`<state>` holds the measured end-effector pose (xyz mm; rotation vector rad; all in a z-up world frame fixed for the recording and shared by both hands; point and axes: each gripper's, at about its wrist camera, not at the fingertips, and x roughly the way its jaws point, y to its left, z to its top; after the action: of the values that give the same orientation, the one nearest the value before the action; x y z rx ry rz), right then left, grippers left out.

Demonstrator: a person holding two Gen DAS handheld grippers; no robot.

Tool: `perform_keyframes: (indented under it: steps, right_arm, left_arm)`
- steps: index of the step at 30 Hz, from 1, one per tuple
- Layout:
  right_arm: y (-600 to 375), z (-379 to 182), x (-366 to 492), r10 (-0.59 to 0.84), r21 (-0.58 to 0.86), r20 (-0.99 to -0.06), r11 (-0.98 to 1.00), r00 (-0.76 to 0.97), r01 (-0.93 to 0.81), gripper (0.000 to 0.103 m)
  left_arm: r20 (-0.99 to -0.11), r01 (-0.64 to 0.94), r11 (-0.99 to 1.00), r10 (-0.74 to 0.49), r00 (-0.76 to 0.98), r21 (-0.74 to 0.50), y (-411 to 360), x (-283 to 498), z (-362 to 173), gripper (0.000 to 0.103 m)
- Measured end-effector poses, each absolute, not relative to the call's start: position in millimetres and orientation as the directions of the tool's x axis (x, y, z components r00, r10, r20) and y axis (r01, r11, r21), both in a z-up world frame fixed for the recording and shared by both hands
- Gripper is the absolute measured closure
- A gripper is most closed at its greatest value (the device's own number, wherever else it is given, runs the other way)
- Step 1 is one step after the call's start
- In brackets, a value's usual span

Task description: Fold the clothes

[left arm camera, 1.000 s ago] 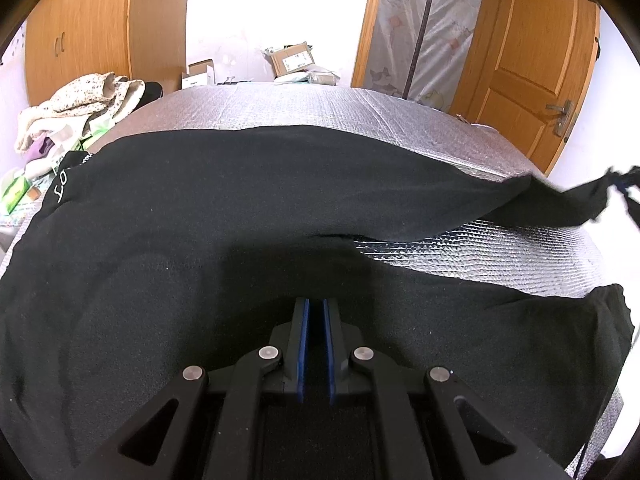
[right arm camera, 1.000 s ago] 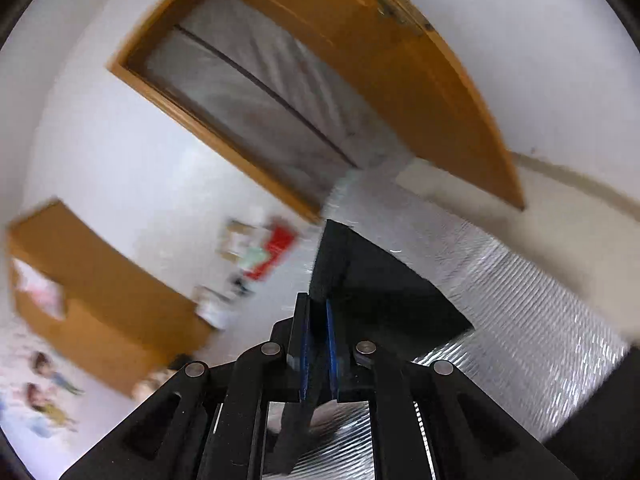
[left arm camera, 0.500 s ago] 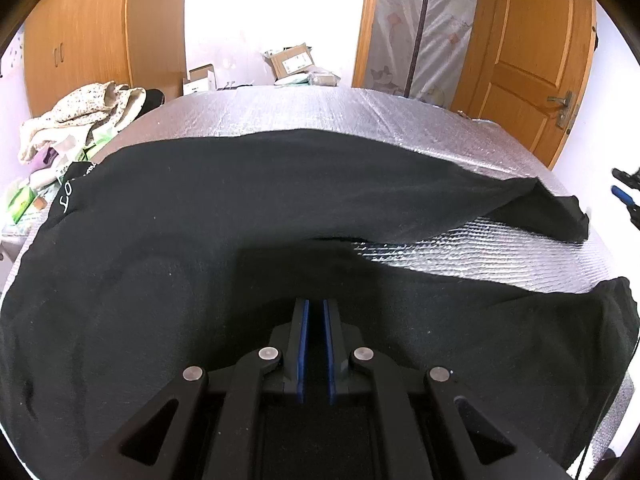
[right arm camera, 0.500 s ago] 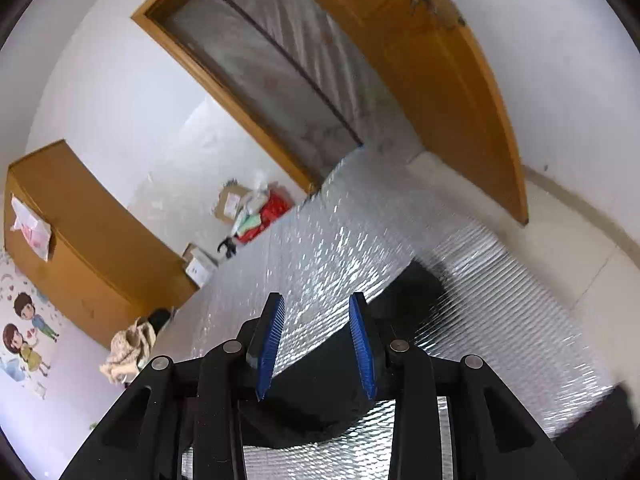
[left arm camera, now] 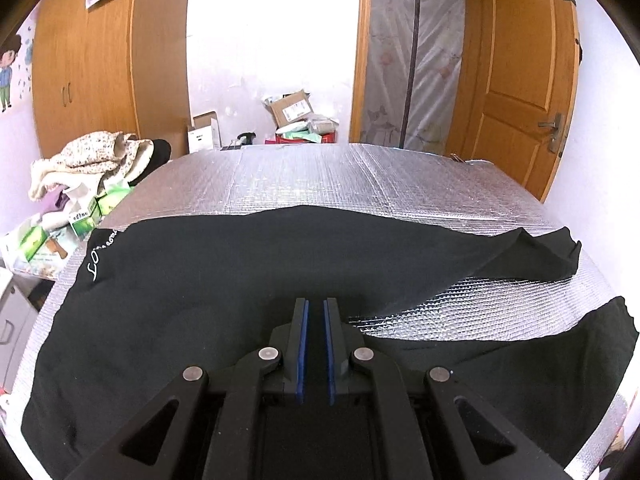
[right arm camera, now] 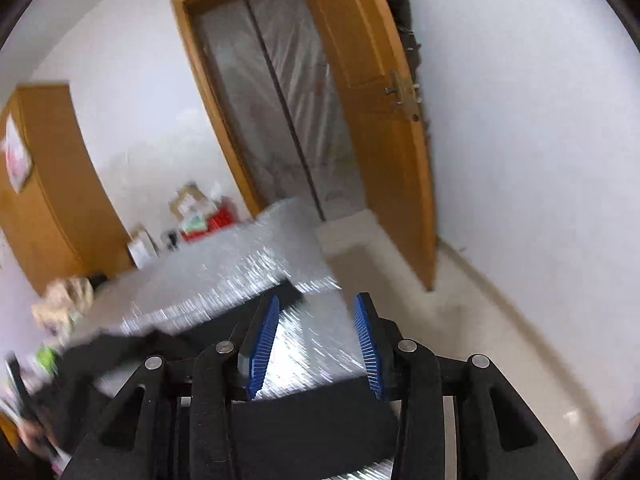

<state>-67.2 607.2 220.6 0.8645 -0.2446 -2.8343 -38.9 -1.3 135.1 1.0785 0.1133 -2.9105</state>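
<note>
I see the black garment (left arm camera: 248, 280) spread across the near half of the silver-covered tabletop (left arm camera: 340, 176). My left gripper (left arm camera: 315, 312) has its jaws nearly closed over its near edge; whether cloth is pinched I cannot tell. My right gripper (right arm camera: 316, 320) has jaws wide, holding nothing.

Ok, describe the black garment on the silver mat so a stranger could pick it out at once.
Find the silver quilted mat that covers the big surface in front of the wooden door. The black garment lies spread across its near half, two sleeves trailing right. Unlike the pale floral clothes pile off the mat's left edge, it is plain black with thin white lettering at its left edge.
</note>
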Motion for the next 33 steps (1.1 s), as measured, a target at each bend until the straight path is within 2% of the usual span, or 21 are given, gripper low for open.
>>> perform_keyframes:
  steps: [5, 10, 17, 27, 28, 30, 33]
  right_arm:
    - [548.0, 174.2, -55.9, -0.220, -0.027, -0.639, -0.951, -0.737, 0.307, 0.062]
    - [450.5, 127.2, -74.3, -0.298, -0.198, -0.689, -0.799, -0.660, 0.568, 0.062]
    - [388.6, 114.9, -135.0, -0.395, -0.239, -0.681, -0.677, -0.617, 0.696, 0.062]
    - [364.8, 106.5, -174.2, -0.423, -0.193, -0.745, -0.604, -0.516, 0.774, 0.063]
    - [363.2, 106.4, -176.1, -0.426, -0.189, -0.748, -0.599, -0.509, 0.778, 0.066]
    - [360.0, 106.1, -179.7, -0.431, -0.180, -0.755, -0.589, -0.495, 0.787, 0.096]
    - [355.2, 105.7, -185.3, -0.438, -0.167, -0.764, -0.575, -0.474, 0.801, 0.096]
  left_arm:
    - [-0.671, 0.021, -0.998, 0.029, -0.741, -0.067, 14.7, -43.2, 128.4, 0.096]
    - [-0.669, -0.049, -0.997, 0.075, -0.739, -0.058, 36.7, -36.9, 127.9, 0.096]
    - [-0.697, -0.071, -0.996, 0.086, -0.711, -0.051, 46.8, -33.4, 112.3, 0.096]
    - [-0.728, -0.048, -0.996, 0.090, -0.679, -0.077, 40.9, -44.4, 99.4, 0.095]
    - [-0.734, -0.049, -0.996, 0.092, -0.672, -0.081, 40.4, -45.8, 98.1, 0.095]
    - [-0.747, -0.043, -0.995, 0.097, -0.657, -0.092, 39.1, -49.7, 94.9, 0.095]
    - [-0.759, -0.034, -0.993, 0.111, -0.641, -0.117, 34.1, -51.9, 90.1, 0.095]
